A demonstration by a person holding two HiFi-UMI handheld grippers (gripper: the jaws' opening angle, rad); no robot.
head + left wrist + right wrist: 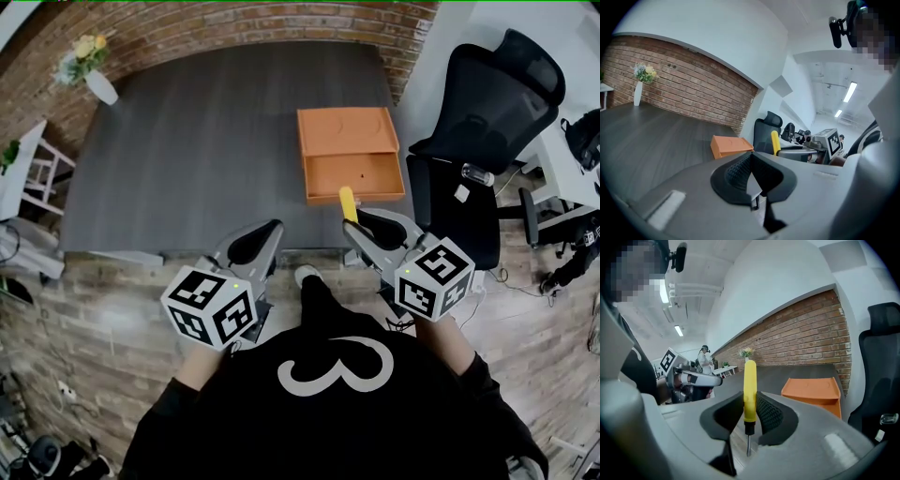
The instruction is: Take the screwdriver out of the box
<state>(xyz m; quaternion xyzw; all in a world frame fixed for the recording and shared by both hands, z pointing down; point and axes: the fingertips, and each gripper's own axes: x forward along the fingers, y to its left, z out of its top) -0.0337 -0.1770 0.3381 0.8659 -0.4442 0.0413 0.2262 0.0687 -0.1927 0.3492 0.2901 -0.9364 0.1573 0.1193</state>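
Observation:
The orange box (pixel 352 174) lies open at the right side of the dark table (pixel 206 150); it also shows in the left gripper view (pixel 729 145) and the right gripper view (pixel 813 390). My right gripper (pixel 354 223) (pixel 750 416) is shut on the screwdriver (pixel 749 394), held off the table's near edge, clear of the box. Its yellow handle (pixel 348 202) stands up and its dark shaft points down; the handle also shows in the left gripper view (pixel 775 142). My left gripper (pixel 262 234) (pixel 750 176) hangs beside it, shut and empty.
A black office chair (pixel 487 112) stands right of the table, close to the box. A white vase with flowers (pixel 92 70) sits at the table's far left corner by the brick wall (pixel 234 23). White furniture (pixel 28 178) stands left of the table.

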